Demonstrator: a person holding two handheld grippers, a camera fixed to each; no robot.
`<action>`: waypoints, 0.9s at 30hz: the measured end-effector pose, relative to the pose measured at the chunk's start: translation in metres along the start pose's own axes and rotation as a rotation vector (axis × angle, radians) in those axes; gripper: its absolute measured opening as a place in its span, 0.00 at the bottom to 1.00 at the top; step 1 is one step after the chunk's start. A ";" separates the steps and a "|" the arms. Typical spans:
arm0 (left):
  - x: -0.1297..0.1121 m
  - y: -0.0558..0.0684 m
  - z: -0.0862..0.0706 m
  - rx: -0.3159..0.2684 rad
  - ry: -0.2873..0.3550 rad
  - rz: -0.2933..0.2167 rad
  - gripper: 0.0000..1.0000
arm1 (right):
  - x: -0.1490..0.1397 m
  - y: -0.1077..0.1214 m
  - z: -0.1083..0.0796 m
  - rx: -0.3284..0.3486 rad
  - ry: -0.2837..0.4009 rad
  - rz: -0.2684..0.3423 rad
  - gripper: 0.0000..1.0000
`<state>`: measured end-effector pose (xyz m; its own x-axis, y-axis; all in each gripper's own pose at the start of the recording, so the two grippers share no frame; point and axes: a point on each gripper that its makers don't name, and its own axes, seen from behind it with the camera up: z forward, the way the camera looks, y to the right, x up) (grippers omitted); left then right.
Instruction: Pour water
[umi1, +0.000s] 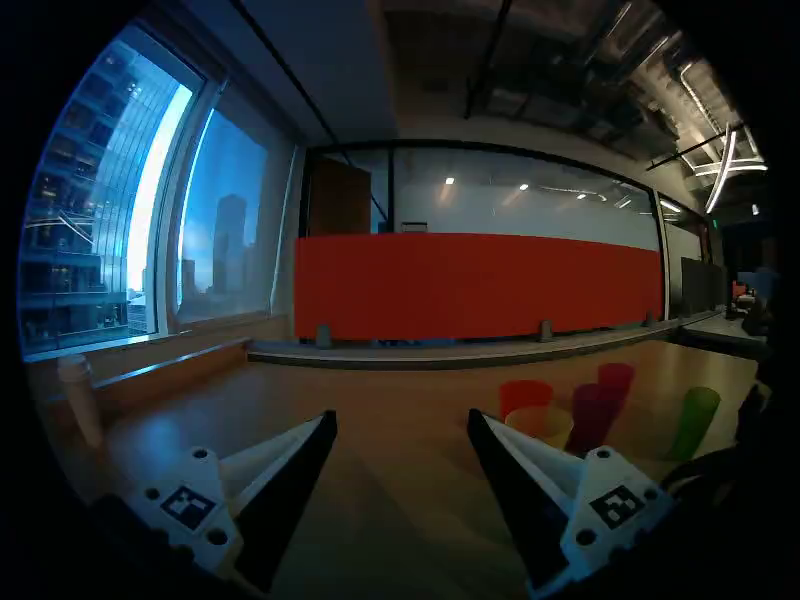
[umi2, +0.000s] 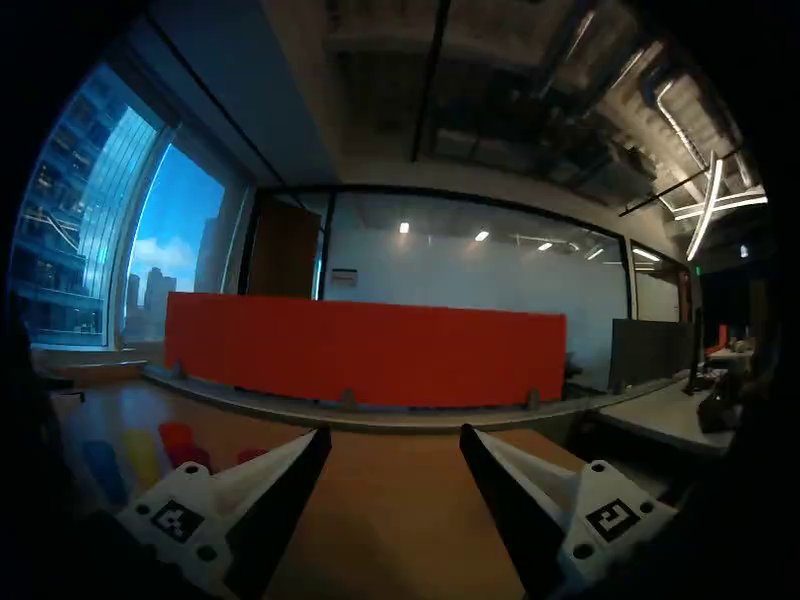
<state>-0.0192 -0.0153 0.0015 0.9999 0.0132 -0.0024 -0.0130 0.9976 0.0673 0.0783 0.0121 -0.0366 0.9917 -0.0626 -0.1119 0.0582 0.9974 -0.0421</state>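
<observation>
The left gripper (umi1: 400, 415) was held open and empty over the wooden table (umi1: 400, 520). The right gripper (umi2: 395, 432) was likewise spread, nothing gripped. Coloured cups (umi1: 540, 425) were grouped just beyond the left gripper's right finger. A red partition (umi1: 480, 285) was set behind.

Cluster of cups (umi1: 590, 415) stands on the counter (umi1: 400, 480), in front of the partition (umi1: 480, 285) lining its far edge. A tall container (umi1: 78, 395) stands well left of the partition, below the window (umi1: 150, 220).
</observation>
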 end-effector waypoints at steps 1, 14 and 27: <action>0.000 0.000 0.000 0.000 0.000 0.000 0.97 | 0.000 -0.001 0.001 0.001 0.005 0.000 1.00; 0.000 0.000 -0.001 0.000 0.000 0.000 0.97 | -0.021 -0.011 0.015 0.007 0.010 0.045 1.00; 0.000 0.000 0.000 0.000 0.000 0.000 0.97 | -0.060 -0.015 0.017 0.000 -0.022 0.063 1.00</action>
<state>-0.0193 -0.0153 0.0018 0.9999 0.0135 -0.0022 -0.0133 0.9976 0.0674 0.0195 0.0015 -0.0122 0.9958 0.0014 -0.0920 -0.0047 0.9994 -0.0355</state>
